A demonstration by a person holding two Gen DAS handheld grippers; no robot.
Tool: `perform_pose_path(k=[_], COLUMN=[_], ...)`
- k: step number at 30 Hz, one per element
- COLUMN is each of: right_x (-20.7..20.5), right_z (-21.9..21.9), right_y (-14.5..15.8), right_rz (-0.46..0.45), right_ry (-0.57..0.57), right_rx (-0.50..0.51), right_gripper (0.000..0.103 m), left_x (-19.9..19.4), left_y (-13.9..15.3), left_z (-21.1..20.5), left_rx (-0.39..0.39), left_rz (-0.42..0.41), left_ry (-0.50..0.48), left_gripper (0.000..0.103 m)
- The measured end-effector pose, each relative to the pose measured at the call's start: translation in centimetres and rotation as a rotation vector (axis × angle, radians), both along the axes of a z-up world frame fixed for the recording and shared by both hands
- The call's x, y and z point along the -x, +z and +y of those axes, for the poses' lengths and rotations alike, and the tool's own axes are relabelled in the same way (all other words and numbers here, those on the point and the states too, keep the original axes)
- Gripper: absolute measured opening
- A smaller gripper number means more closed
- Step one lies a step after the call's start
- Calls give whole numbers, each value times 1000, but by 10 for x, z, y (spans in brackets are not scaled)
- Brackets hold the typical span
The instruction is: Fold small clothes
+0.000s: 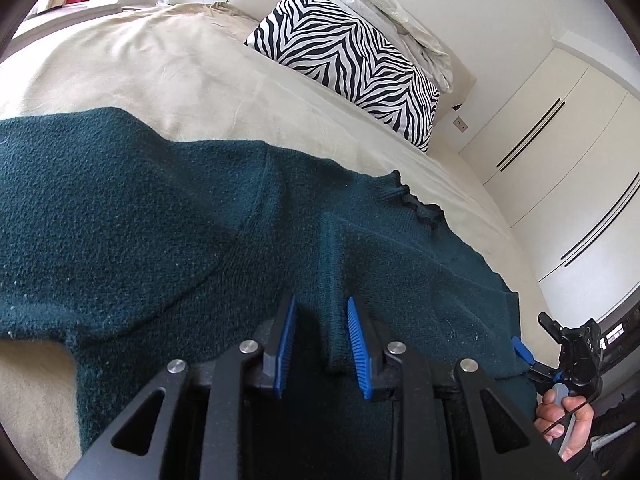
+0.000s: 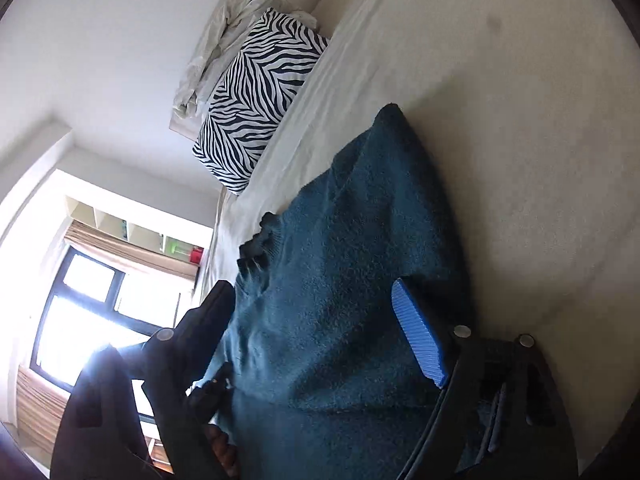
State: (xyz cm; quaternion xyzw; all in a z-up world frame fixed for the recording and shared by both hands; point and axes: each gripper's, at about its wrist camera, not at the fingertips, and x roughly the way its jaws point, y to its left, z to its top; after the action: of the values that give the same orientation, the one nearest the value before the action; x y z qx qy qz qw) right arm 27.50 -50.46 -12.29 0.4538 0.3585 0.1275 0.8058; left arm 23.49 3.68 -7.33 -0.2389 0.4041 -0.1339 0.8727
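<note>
A dark green knitted sweater (image 1: pixel 160 220) lies spread on the beige bed sheet (image 1: pixel 140 68); its collar (image 1: pixel 420 200) points toward the pillow. My left gripper (image 1: pixel 322 344) is open, its blue pads either side of a raised ridge of the sweater's hem. The right gripper (image 1: pixel 524 354) shows at the sweater's right edge, held by a hand. In the right wrist view my right gripper (image 2: pixel 320 336) is open wide around the sweater (image 2: pixel 340 280); one blue pad (image 2: pixel 420 336) lies on the fabric, the other finger (image 2: pixel 208 320) is beside the collar side.
A zebra-striped pillow (image 1: pixel 348 60) and a crumpled white cloth (image 1: pixel 392 12) lie at the head of the bed. White wardrobe doors (image 1: pixel 560 152) stand to the right. A bright window (image 2: pixel 88 312) is beyond the bed's edge.
</note>
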Motion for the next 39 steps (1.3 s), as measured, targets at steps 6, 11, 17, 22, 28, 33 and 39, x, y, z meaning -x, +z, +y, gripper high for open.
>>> perform_pose_path(k=[6,11,17,22,28,33,39], right_x=[53,69,76,86,92,85,67], right_z=[6,44,86,98,89,89,98], right_y=[69,73,53,52,59,52,30], right_rz=[-145,-120,-55,-62,-76,-57,20], right_ry=[-80,3,37,52,47,61,88], right_rx=[-31,-91,-133,-138,-95,-98,-93], right_gripper=[70,70,70,70,70,70,70], left_x=[80,131,137,106,61,20,21], left_y=[47,33,-8,-3,52,102,35], left_z=[115,250,323,329,267,91,-102], left_rx=[115,302,496,430,170,-177,-527], left_rz=[-108,3,65,60,-1,-124,-99], left_ry=[283,668,877,883,716,340,-101], left_gripper=[88,75,71,38,8,8,70])
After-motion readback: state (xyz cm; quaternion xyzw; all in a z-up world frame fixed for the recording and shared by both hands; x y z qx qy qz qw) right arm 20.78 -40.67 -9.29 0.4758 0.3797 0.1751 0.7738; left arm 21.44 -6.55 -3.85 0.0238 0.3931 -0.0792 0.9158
